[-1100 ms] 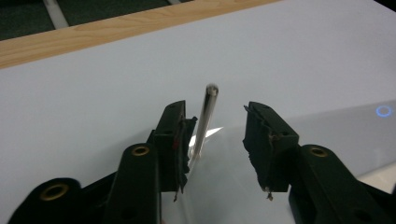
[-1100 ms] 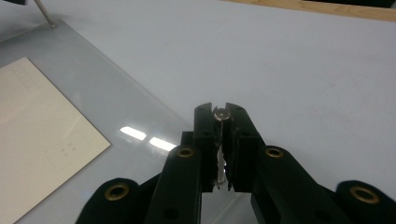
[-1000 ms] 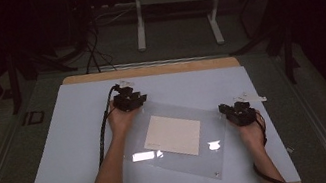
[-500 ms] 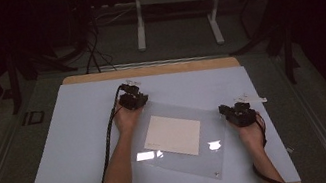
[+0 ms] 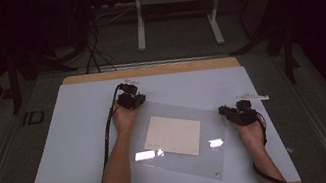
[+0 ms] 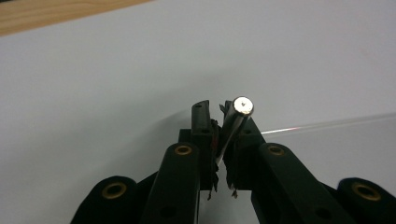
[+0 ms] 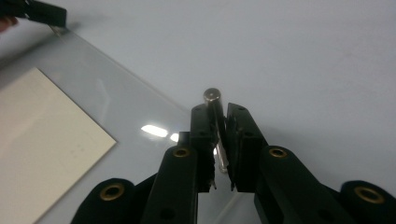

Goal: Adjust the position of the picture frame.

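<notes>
Two-handed grab on a clear plastic sheet [image 5: 188, 143] lying flat on the white table mat [image 5: 60, 155], a cream paper card [image 5: 172, 135] lying at its middle, over or under the plastic I can't tell. Left gripper [image 5: 131, 100] sits at the sheet's far corner, right gripper [image 5: 239, 113] at its right corner, well apart, probably so the floppy sheet can come up level without sagging or spilling the card. Left gripper view: jaws have just been closing and now stand pinched together, a small metal pin [image 6: 237, 116] clamped between them, sheet edge running off to the right just beside the tips. Right gripper view: jaws nearly together, opening slightly, gripping a second metal pin [image 7: 215, 126], tips over the sheet edge. Whether either pin belongs to the sheet's corners or touches the plastic, can't tell
</notes>
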`<state>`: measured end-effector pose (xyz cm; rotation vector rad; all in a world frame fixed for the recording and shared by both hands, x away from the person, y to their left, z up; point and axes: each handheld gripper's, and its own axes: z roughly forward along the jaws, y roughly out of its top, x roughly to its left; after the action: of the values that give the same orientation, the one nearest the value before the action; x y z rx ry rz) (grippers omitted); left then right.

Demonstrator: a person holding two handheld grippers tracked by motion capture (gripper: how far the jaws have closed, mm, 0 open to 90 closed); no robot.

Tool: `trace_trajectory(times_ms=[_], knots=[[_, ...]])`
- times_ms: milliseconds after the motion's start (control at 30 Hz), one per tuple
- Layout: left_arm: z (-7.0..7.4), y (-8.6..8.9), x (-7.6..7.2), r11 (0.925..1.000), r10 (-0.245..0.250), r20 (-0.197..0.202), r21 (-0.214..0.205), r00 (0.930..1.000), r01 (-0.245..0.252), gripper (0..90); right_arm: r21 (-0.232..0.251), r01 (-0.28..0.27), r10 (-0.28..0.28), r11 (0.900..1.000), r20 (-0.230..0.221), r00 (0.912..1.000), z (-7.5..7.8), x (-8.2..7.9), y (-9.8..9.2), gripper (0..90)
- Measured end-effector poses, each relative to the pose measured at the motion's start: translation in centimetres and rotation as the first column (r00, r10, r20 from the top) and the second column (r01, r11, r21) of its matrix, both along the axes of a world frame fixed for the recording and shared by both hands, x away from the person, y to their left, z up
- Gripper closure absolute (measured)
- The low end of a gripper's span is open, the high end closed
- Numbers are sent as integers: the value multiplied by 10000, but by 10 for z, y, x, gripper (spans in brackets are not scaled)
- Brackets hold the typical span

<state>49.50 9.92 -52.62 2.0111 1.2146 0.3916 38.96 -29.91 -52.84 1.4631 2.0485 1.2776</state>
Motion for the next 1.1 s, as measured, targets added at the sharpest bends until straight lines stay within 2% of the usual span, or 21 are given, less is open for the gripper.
trace_trajectory(times_ms=[33,67,100,267,367,400,500,600,700,733,767,800,967,1100], knots=[[1,4,-2,9992,-389,-91,16,9992,389,831,336,30,-24,9994,-170,9999,0,1,-3,805],[1,4,-2,9992,-389,-91,16,9992,389,830,336,30,-24,9994,-170,9999,0,1,-3,805],[3,7,-5,9978,-656,-100,21,9978,656,830,374,50,-41,9993,-246,9997,1,2,-3,805],[9,16,-16,9976,-569,252,-385,9981,579,826,482,74,-63,9988,-220,9997,10,4,-1,794],[13,30,-30,9962,-747,378,-412,9965,763,824,237,-11,17,9997,-224,9997,20,11,6,794],[13,30,-30,9962,-747,378,-412,9965,763,823,223,-85,90,9997,-221,9997,22,13,9,794],[17,43,-42,9964,-772,364,-323,9964,784,822,168,-208,212,9996,-253,9995,25,17,14,794],[20,58,-55,9972,-643,396,-368,9971,657,818,208,-501,508,9985,-344,9981,26,24,27,795],[19,71,-68,9981,-465,240,-402,9986,474,816,202,-771,780,9968,-465,9959,27,30,39,794],[19,71,-68,9981,-465,240,-402,9986,474,816,202,-771,780,9968,-465,9959,27,30,39,794],[18,79,-76,9985,-314,191,-448,9993,323,816,216,-812,822,9965,-512,9953,27,32,42,794],[16,82,-78,9986,-281,162,-440,9995,288,816,194,-952,962,9953,-593,9936,26,35,49,794],[1,92,-77,9980,134,-190,-618,9997,-145,818,-32,-1038,1032,9946,-818,9913,20,41,65,797],[-4,91,-75,9970,191,-127,-745,9997,-200,816,267,-900,922,9956,-973,9910,12,42,64,795]])
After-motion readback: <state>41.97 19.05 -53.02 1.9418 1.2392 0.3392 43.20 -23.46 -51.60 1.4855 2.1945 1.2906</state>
